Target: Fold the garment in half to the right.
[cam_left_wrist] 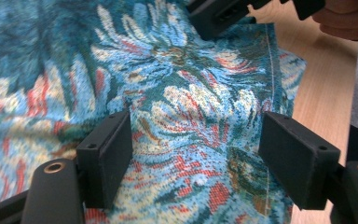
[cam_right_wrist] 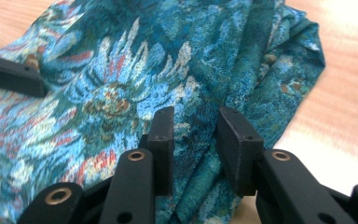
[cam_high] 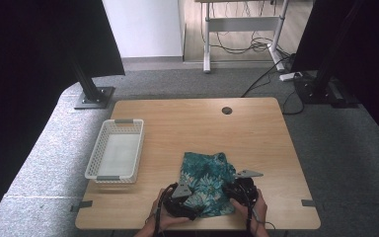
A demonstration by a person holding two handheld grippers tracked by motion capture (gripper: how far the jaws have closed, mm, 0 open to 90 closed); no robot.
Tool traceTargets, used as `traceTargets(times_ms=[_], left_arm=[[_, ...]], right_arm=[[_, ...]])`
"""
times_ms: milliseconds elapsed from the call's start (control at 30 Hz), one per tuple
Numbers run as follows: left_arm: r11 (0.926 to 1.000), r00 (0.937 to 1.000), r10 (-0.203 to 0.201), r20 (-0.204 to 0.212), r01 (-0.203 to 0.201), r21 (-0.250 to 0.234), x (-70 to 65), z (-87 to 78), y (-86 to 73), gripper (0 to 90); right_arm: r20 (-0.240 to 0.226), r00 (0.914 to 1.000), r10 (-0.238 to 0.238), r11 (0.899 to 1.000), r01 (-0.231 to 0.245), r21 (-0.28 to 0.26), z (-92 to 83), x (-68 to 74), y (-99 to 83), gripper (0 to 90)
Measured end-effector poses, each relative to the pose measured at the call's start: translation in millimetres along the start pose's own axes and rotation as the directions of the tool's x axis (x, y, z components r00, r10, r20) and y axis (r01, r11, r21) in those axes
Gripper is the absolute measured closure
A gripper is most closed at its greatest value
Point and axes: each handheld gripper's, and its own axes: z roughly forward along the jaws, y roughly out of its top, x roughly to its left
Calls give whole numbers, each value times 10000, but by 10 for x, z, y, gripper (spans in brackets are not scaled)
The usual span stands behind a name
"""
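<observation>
A teal cloth with a flower print (cam_high: 205,180) lies crumpled near the front edge of the wooden table (cam_high: 202,123). My left gripper (cam_high: 191,200) rests at the cloth's front left corner. In the left gripper view its jaws (cam_left_wrist: 196,149) stand wide apart over the flat fabric (cam_left_wrist: 191,93), pressing on nothing. My right gripper (cam_high: 234,190) sits at the cloth's front right side. In the right gripper view its jaws (cam_right_wrist: 196,135) stand a little apart above a fold of the cloth (cam_right_wrist: 168,56), with a clear gap between the pads. A hand holds each gripper.
A white plastic basket (cam_high: 91,163) stands to the left of the cloth with nothing in it. A round cable hole (cam_high: 227,110) sits near the table's far edge. Black stands and cables are on the floor beyond the table.
</observation>
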Motion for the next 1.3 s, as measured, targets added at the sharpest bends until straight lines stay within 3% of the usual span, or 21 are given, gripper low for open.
traceTargets(times_ms=[100,233,333,433,533,700,867,1067,1167,1233,1300], left_arm=[[9998,10000,-54,-53,53,-178,-7,-25,16,238],[9986,9998,-215,-20,213,-489,41,-105,14,235],[9962,9990,-440,-57,435,-757,115,-183,-7,233],[9941,9979,-644,20,644,-868,155,-215,-33,232],[9950,9983,-586,-14,583,-811,142,-210,-56,232],[9967,9994,-346,-68,340,-731,74,-189,-45,226],[9978,9996,-195,-186,183,-637,52,-169,-46,220],[9978,9994,-321,-118,313,-586,86,-129,-56,217],[9971,9996,-271,-63,265,-707,92,-151,-31,210],[9960,9998,-211,38,214,-867,92,-201,-19,206],[9943,9996,-276,96,285,-1030,97,-256,-17,195]], right_arm=[[-227,9997,67,10000,-67,-40,17,-28,41,587],[-475,9986,214,9985,-237,-488,-44,-25,32,579],[-466,9986,241,9984,-264,-498,-49,-17,43,636],[-269,9996,114,9987,-128,-498,-60,17,39,776],[-80,10000,38,9990,-41,-435,-137,67,24,856],[18,10000,41,9998,-40,-203,-221,90,-62,854],[-76,10000,6,10000,-6,-36,-187,81,-135,806],[-132,9999,-59,10000,59,70,-133,73,-148,755],[-283,9996,-3,10000,1,-85,-150,59,-130,603],[-570,9982,-184,9988,158,-463,-211,80,-123,532],[-642,9966,-510,9950,452,-886,-277,113,-121,395]])
